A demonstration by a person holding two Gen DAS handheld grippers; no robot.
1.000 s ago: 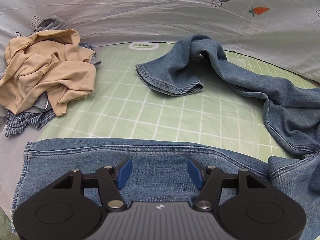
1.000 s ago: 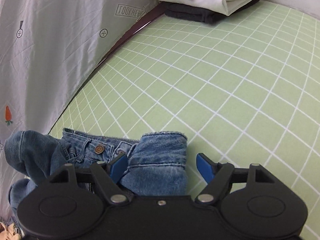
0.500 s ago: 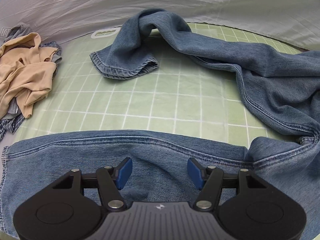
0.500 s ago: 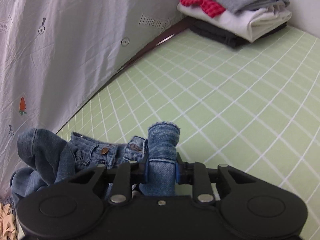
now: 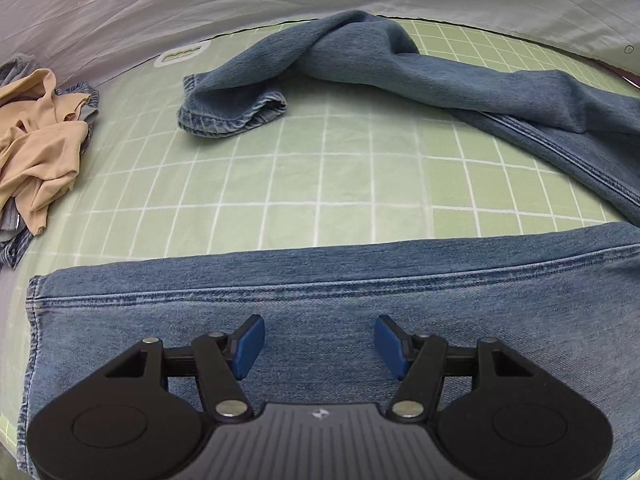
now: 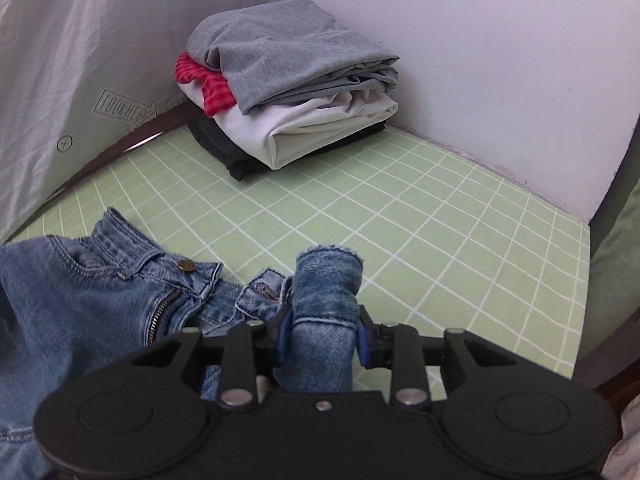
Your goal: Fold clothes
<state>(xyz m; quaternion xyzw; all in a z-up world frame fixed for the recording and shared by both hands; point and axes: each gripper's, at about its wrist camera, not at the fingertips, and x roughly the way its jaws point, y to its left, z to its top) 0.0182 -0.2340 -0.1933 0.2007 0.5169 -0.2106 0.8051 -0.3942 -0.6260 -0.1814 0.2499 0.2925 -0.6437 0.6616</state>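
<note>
Both wrist views are evenly and softly lit, bright enough to show fabric weave, with no glare. Shadows are faint: a soft one under the jeans (image 5: 360, 292) on the green grid mat (image 5: 320, 184), another beneath the folded stack (image 6: 292, 92) in the mat's far corner. Fisheye distortion bends the grid lines, and the corners go black. Focus is sharp throughout, without motion blur.

Jeans (image 5: 360, 304) run off the left-wrist view's right and bottom edges; waist not visible there. Beige pile (image 5: 36, 152) cut by left edge. Right view: gripper body hides the denim roll's (image 6: 326, 304) lower part; stack's (image 6: 288, 92) bottom dark item mostly covered.
</note>
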